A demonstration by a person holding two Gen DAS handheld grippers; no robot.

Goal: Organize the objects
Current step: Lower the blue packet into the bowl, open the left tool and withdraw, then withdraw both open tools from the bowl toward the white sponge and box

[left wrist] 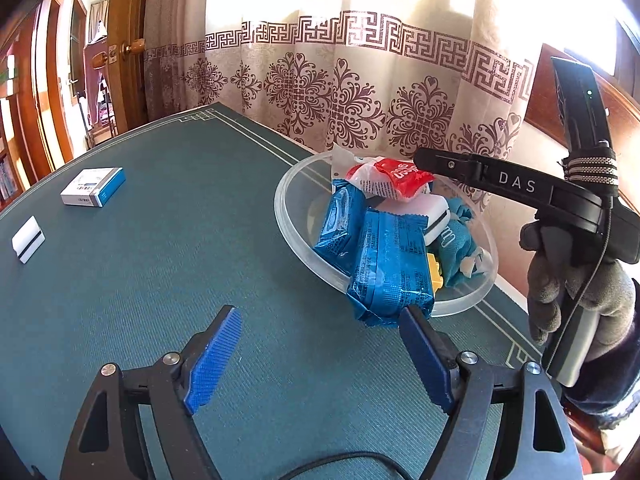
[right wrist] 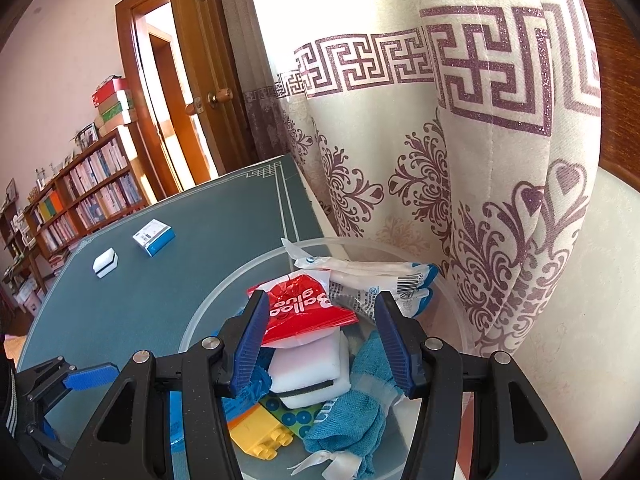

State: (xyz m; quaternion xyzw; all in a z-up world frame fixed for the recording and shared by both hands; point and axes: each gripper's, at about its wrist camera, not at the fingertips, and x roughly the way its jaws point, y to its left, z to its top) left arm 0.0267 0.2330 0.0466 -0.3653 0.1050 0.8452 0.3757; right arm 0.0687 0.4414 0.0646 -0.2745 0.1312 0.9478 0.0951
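A clear plastic bowl [left wrist: 296,248] [right wrist: 208,312] on the green table holds blue snack packs [left wrist: 390,268], a red balloon-glue packet [left wrist: 396,178] [right wrist: 304,312], a white sponge [right wrist: 308,372], a blue cloth [right wrist: 352,412] and a yellow brick [right wrist: 256,436]. My left gripper [left wrist: 320,356] is open and empty, low over the table in front of the bowl. My right gripper [right wrist: 320,344] is open above the bowl, its jaws on either side of the red packet, which rests on the sponge. A blue-white box [left wrist: 94,186] [right wrist: 154,237] and a second white sponge [left wrist: 28,238] [right wrist: 106,263] lie on the table at the left.
A patterned curtain [left wrist: 360,92] hangs right behind the bowl and the table's far edge. An open wooden door [right wrist: 200,80] and bookshelves [right wrist: 80,200] stand at the left. The left gripper shows at the lower left of the right wrist view [right wrist: 92,374].
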